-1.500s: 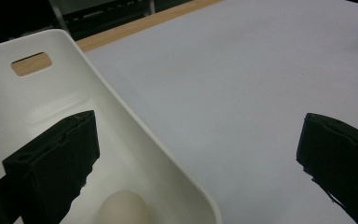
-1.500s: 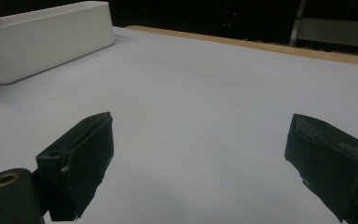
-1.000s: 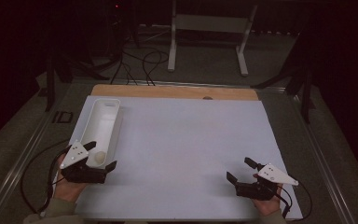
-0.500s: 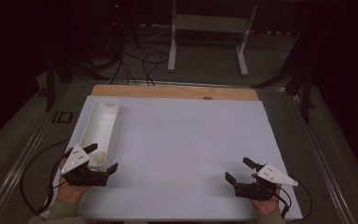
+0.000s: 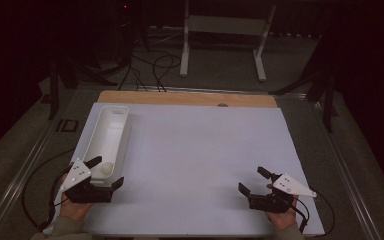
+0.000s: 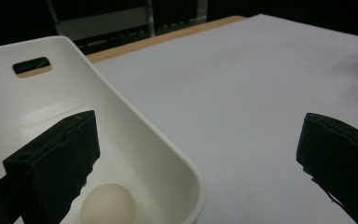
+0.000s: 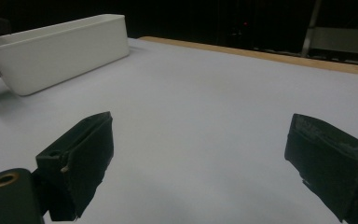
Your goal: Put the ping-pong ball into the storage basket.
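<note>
Fingers on both tools stand spread wide with nothing between them. From where I stand, the left gripper (image 5: 101, 172) straddles the near end of the long white bin (image 5: 107, 137): one black jaw hangs inside it, the other outside over the white table sheet (image 5: 205, 150). A small pale ball (image 6: 107, 205) lies on the bin's floor at that near end, just beside the inner jaw but, as far as I can tell, not touching it. The right gripper (image 5: 255, 181) hovers well away from the bin, over bare sheet near the table's front edge, holding nothing.

My worry is the bin wall. With the jaws set either side of it, a squeeze now would likely pinch plastic rather than the ball, and lifting then would tip or drag the bin, which looks light. The ball is round and smooth, too; a nudge from the inner jaw could send it rolling toward the bin's far end, out of easy reach. Coming down at it from above with both jaws inside the bin looks safer, though the bin is narrow and wide-spread jaws may catch its rim. The other tool is too far from the bin to steady it.
</note>
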Demonstrator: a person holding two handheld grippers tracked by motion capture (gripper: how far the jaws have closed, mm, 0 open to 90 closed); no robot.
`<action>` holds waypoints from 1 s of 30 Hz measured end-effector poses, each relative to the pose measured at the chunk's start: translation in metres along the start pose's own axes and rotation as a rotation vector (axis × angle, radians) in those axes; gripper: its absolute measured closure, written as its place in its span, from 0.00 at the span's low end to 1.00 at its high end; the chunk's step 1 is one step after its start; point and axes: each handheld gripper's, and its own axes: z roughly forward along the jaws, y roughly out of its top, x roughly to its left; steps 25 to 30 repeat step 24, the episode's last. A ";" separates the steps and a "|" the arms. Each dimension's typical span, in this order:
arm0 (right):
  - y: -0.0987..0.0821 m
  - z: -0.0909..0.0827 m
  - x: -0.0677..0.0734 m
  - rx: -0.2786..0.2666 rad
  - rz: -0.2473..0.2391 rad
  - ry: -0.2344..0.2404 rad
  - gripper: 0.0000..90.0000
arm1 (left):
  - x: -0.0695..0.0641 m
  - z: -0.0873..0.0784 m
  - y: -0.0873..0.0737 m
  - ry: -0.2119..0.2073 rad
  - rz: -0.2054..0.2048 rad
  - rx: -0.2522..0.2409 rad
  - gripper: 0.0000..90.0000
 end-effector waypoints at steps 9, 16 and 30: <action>0.002 0.004 -0.002 0.002 -0.011 -0.004 0.09 | -0.005 -0.003 -0.001 -0.009 0.020 -0.003 0.00; 0.004 0.005 0.000 0.005 -0.016 -0.001 0.09 | -0.010 -0.002 -0.003 -0.024 0.033 0.012 0.00; 0.003 0.005 0.000 0.004 -0.018 0.005 0.09 | -0.010 0.000 -0.004 -0.022 0.034 0.023 0.00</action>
